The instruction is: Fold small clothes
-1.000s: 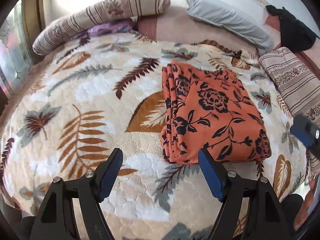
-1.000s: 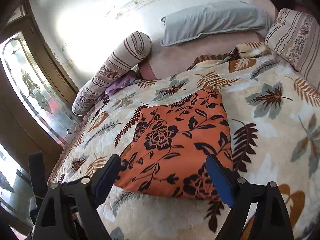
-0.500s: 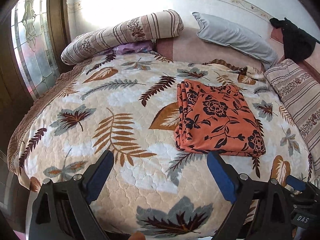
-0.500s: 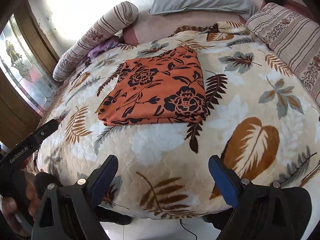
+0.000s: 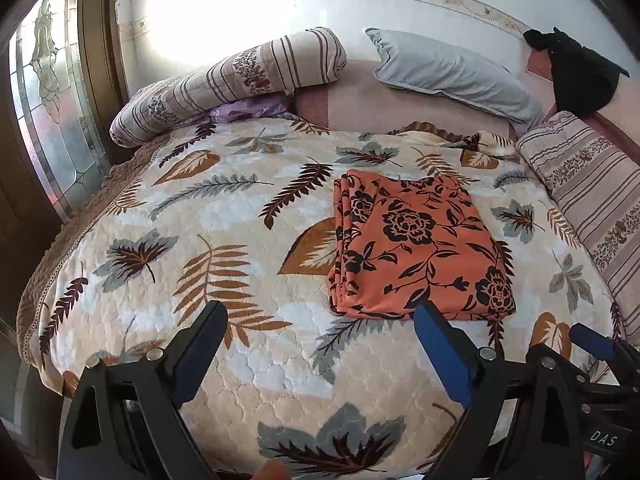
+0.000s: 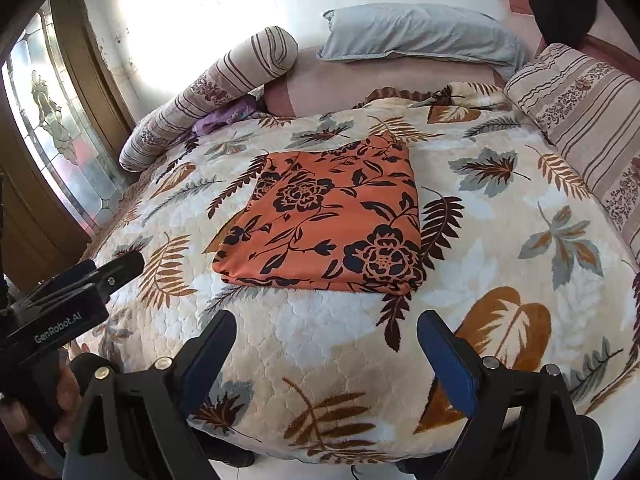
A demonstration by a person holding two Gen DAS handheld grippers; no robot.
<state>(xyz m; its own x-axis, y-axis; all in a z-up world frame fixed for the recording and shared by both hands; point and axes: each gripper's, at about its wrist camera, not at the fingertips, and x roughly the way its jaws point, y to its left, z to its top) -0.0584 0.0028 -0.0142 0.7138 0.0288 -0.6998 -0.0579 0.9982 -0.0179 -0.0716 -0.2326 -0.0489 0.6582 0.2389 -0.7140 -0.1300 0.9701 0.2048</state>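
Orange floral garment (image 5: 416, 248) lies folded on bed (image 5: 200, 208); left gripper (image 5: 320, 344) and right gripper (image 6: 326, 346) fingers spread, empty.

Orange folded cloth (image 5: 416, 248) printed with black roses and vines. Cream quilted bedspread (image 5: 248, 208) scattered with brown ferns, grey leaves and rust leaf shapes. Beige bolster (image 5: 228, 84) at ten o'clock, brown stripes and a dark floral band. Plain pale-grey pillow (image 5: 452, 72) at one o'clock. Purple fabric (image 5: 244, 110) beneath the bolster. Black garment (image 5: 580, 76) at two o'clock. Blue pads on black left gripper (image 5: 320, 356) and right gripper (image 6: 326, 360).
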